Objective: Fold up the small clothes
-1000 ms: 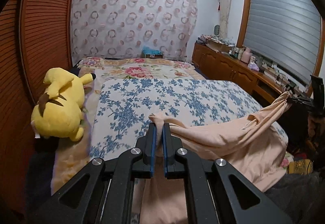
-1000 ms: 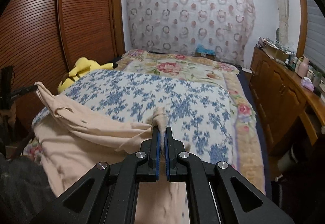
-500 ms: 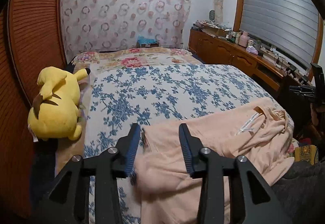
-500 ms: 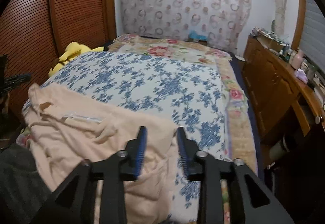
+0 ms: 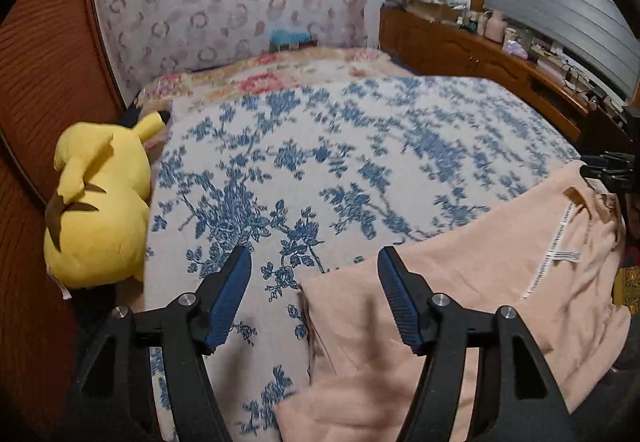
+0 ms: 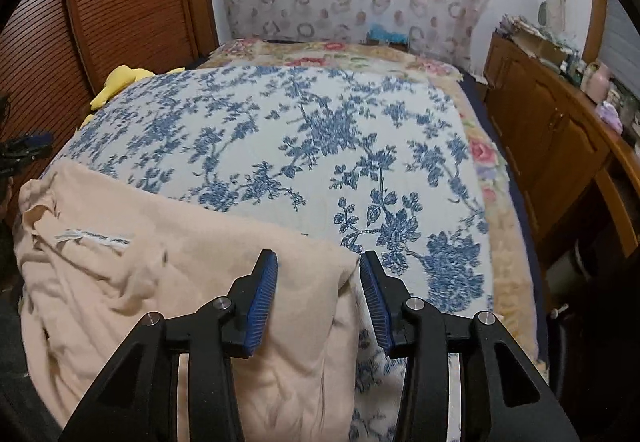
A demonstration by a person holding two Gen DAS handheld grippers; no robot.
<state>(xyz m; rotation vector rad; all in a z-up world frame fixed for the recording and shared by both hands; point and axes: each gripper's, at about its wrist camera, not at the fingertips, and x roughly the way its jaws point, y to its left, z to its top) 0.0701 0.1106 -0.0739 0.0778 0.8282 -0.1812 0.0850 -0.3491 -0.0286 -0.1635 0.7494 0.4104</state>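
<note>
A peach-pink garment (image 5: 460, 282) lies spread over the near edge of the bed, its white label (image 5: 560, 242) facing up. It also shows in the right wrist view (image 6: 180, 262), draped over the bed's front edge. My left gripper (image 5: 314, 262) is open and empty, just above the garment's left corner. My right gripper (image 6: 318, 264) is open and empty, just above the garment's right corner. Each gripper's tip shows at the edge of the other's view.
The bed has a blue-flowered white cover (image 5: 340, 161) over a pink-flowered blanket (image 6: 492, 169). A yellow plush toy (image 5: 96, 201) lies at the bed's left edge by the wooden wardrobe (image 6: 120, 1). A wooden dresser (image 6: 560, 145) with clutter runs along the right.
Both grippers were shut on the garment's corners, holding it up. They opened and let it drop onto the bed, then drew back and opened wider.
</note>
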